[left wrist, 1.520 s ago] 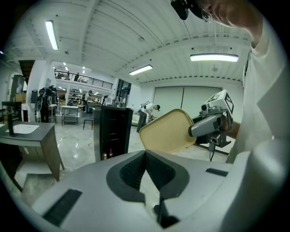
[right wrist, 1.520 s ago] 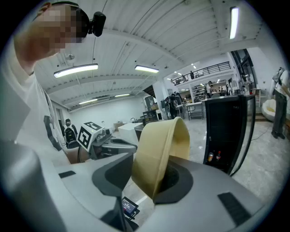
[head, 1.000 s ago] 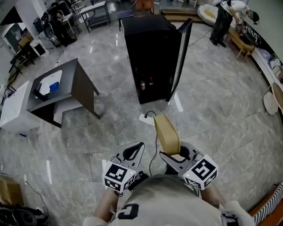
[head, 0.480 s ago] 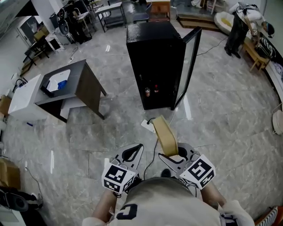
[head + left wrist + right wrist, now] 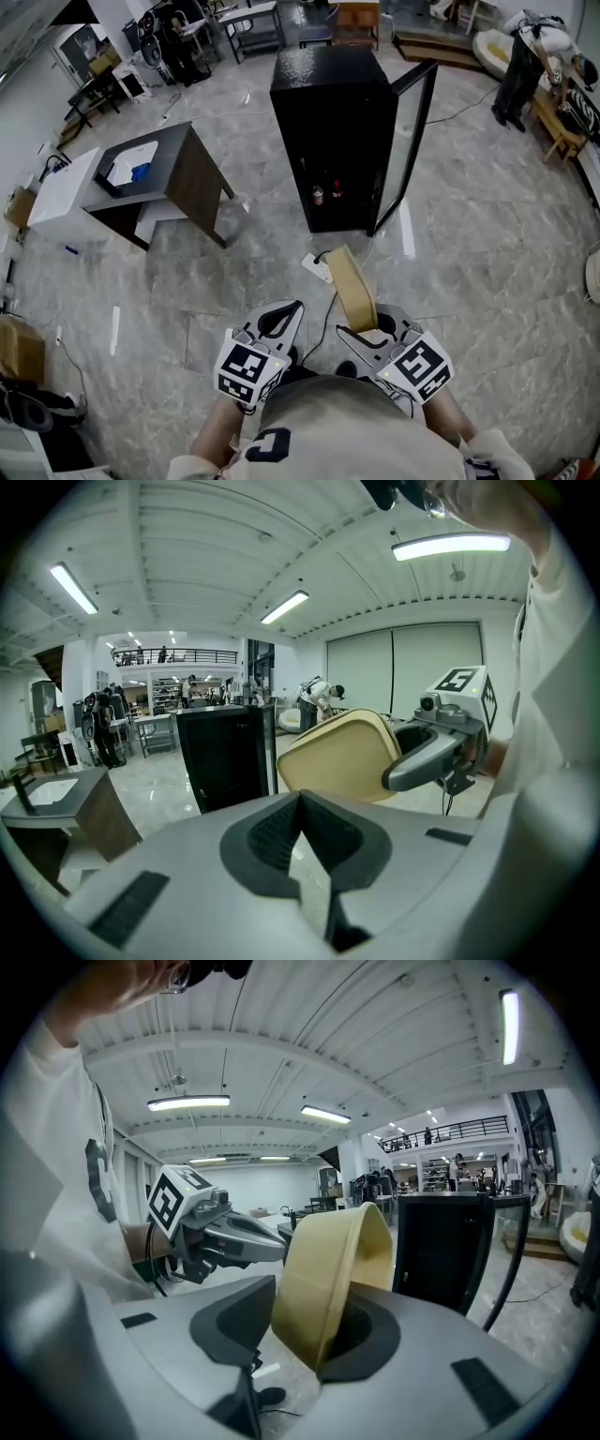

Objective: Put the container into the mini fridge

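The black mini fridge (image 5: 328, 112) stands ahead on the floor with its glass door (image 5: 412, 122) swung open to the right. My right gripper (image 5: 370, 328) is shut on a tan container (image 5: 354, 286), held on edge and pointing toward the fridge. The right gripper view shows the container (image 5: 333, 1279) wedged between the jaws, with the fridge (image 5: 441, 1241) behind it. My left gripper (image 5: 298, 306) is beside it on the left, shut and empty. In the left gripper view the container (image 5: 342, 757) and right gripper (image 5: 436, 752) show to the right of the fridge (image 5: 225, 752).
Two small cans (image 5: 326, 194) sit on the fridge's bottom shelf. A power strip with a cable (image 5: 317, 265) lies on the floor before the fridge. A grey side table (image 5: 159, 169) and a white cabinet (image 5: 61, 187) stand left. A person (image 5: 520, 66) is at the far right.
The fridge and side table have slid a little lower and to the right in the head view. Both grippers and the container keep the same pose.
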